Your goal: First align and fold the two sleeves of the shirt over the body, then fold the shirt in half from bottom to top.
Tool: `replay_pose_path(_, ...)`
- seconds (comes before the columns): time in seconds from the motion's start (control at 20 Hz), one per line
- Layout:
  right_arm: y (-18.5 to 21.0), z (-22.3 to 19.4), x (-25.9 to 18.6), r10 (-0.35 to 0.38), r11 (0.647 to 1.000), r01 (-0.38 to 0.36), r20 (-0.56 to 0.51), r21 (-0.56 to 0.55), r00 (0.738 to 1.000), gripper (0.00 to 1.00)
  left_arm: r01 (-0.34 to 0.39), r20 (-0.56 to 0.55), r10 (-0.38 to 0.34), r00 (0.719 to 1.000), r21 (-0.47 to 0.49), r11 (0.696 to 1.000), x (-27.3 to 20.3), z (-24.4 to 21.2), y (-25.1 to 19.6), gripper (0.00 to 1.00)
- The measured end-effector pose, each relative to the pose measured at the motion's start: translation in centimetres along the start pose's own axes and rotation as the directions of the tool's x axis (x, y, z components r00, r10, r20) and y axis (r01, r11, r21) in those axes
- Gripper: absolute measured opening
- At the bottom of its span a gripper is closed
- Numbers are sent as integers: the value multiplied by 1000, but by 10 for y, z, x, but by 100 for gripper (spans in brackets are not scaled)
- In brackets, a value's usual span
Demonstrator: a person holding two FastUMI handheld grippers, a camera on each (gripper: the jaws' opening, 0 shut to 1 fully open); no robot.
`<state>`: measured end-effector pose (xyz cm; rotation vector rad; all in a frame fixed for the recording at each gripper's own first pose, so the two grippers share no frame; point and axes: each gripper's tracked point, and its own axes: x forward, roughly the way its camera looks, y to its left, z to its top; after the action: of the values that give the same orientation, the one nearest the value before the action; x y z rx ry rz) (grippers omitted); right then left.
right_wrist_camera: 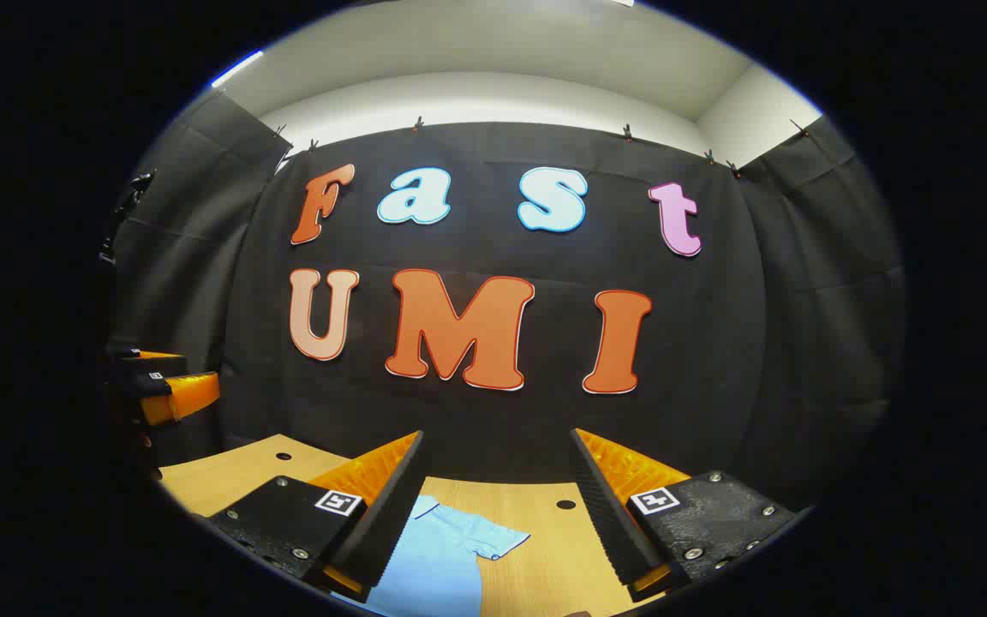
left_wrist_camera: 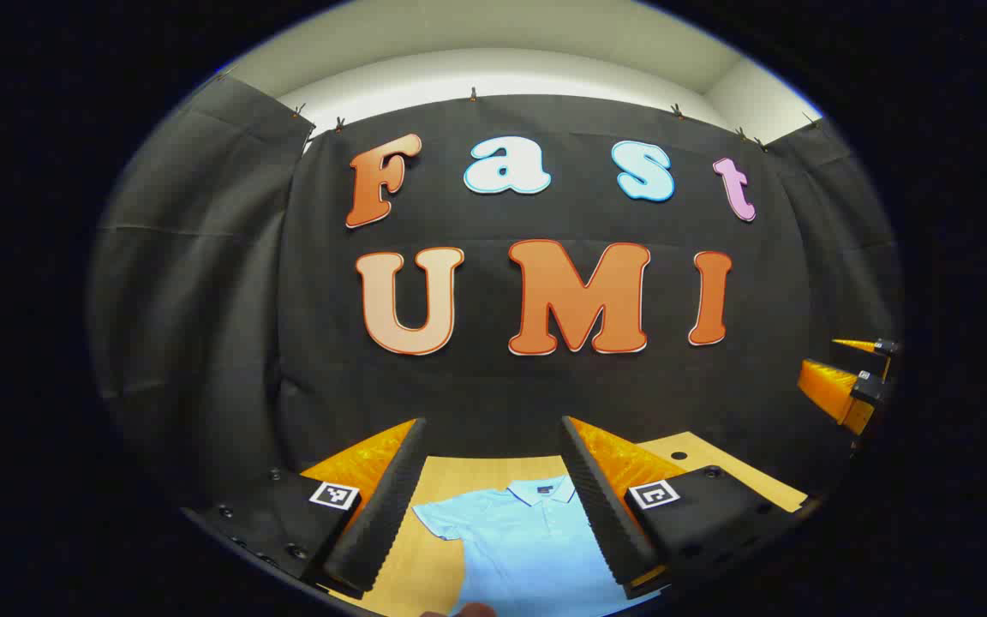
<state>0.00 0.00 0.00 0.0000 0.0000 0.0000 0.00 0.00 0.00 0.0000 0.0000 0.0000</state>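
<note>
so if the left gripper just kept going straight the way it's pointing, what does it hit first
Most likely the black cloth wall. The left gripper points roughly level, jaws open, above the table. The light blue shirt lies below that line, so it would probably pass over it, though depth is hard to judge.

shirt (left_wrist_camera: pixel 519 536) flat on table (right_wrist_camera: pixel 545 548), collar toward back wall (left_wrist_camera: pixel 493 386)

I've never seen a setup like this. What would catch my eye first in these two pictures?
Probably the light blue polo shirt, lying flat and still unfolded on the wooden table, its collar toward the black cloth wall. Next, the left hand-held gripper, held above the shirt with its fingers spread wide. The right hand-held gripper hovers open too, over the shirt's sleeve.
</note>
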Motion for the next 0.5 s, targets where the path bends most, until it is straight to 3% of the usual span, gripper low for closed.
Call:
replay_pose_path(0.1,-4,0,14,8,1000,-8,6,4,1000,95,-3,21,3,1000,1,1000,12,6,-9,99)
replay_pose_path(0.2,-6,-7,27,24,1000,-24,-9,13,1000,98,-60,5,60,998,4,998,27,1,-6,99)
replay_pose_path(0.5,-13,-26,55,76,997,-76,-43,4,996,98,-92,-7,92,996,12,996,66,-11,-20,99)
